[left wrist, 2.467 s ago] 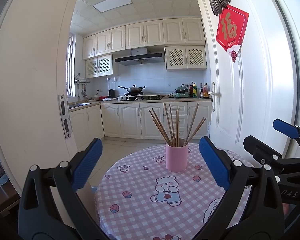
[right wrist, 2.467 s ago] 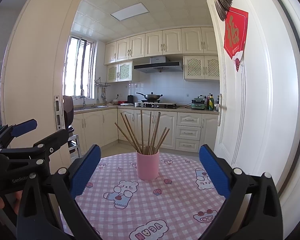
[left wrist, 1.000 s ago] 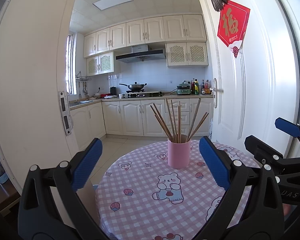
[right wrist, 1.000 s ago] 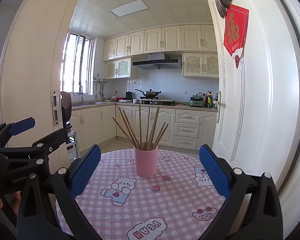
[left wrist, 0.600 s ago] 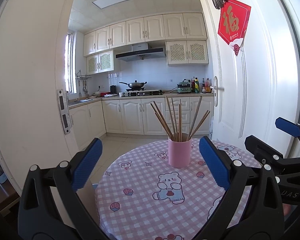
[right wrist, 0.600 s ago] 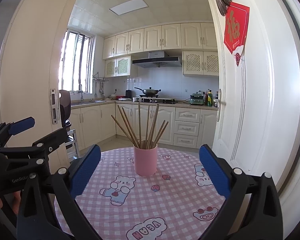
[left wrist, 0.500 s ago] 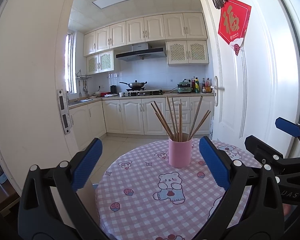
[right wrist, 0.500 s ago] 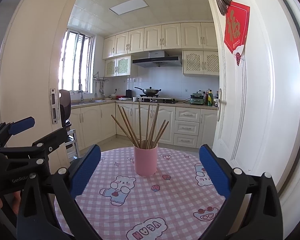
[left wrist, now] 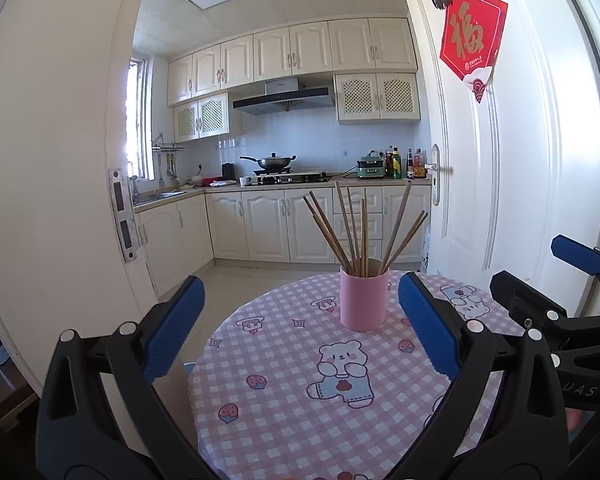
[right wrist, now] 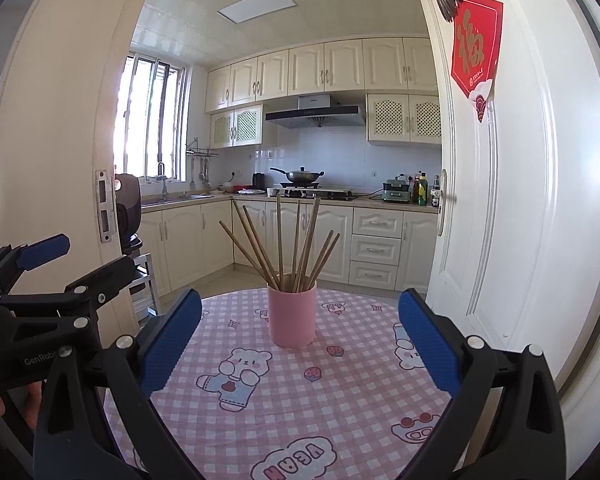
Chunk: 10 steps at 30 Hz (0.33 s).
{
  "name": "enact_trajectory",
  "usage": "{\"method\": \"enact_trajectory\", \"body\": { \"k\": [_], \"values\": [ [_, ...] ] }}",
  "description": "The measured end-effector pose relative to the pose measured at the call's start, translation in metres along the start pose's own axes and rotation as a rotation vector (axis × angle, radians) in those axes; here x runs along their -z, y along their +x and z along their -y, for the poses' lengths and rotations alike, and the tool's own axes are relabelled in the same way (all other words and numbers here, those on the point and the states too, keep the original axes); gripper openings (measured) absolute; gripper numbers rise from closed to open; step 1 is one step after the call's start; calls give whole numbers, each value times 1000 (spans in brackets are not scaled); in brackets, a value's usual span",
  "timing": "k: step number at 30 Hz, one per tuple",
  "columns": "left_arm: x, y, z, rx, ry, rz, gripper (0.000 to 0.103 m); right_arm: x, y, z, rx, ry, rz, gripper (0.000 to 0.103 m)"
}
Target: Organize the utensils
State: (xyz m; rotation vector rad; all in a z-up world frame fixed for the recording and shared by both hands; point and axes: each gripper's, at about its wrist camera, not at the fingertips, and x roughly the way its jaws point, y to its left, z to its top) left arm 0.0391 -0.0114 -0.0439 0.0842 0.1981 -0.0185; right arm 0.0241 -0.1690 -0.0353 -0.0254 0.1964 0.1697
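I held my left gripper above the near edge of a round table covered in a pink-and-white checked cloth printed with cartoon bears. Its two blue-padded fingers stood spread wide apart, with nothing between them. My right gripper hung beside it over the same table, its blue pads likewise parted wide and gripping nothing.

A plain pink cylindrical cup stood upright on the cloth toward the far side of the table, ahead of both grippers and touching neither. In the right wrist view the cup sat almost centred between my fingers but well beyond their tips; in the left wrist view it sat nearer my right-hand finger. A bundle of thin brown wooden chopsticks stood inside the cup, fanned out so their upper ends leaned left, right and straight up above the rim.

Just to the right of the table stood an open white panelled door bearing a red paper square with a gold character. Behind the table lay a kitchen of cream cabinets, with a dark wok on the hob.
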Motion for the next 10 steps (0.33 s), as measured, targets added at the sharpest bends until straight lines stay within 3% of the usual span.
{"method": "enact_trajectory", "body": {
  "k": [10],
  "values": [
    [14, 27, 1, 13, -10, -70, 95, 14, 27, 6, -12, 12, -66, 95]
  ]
}}
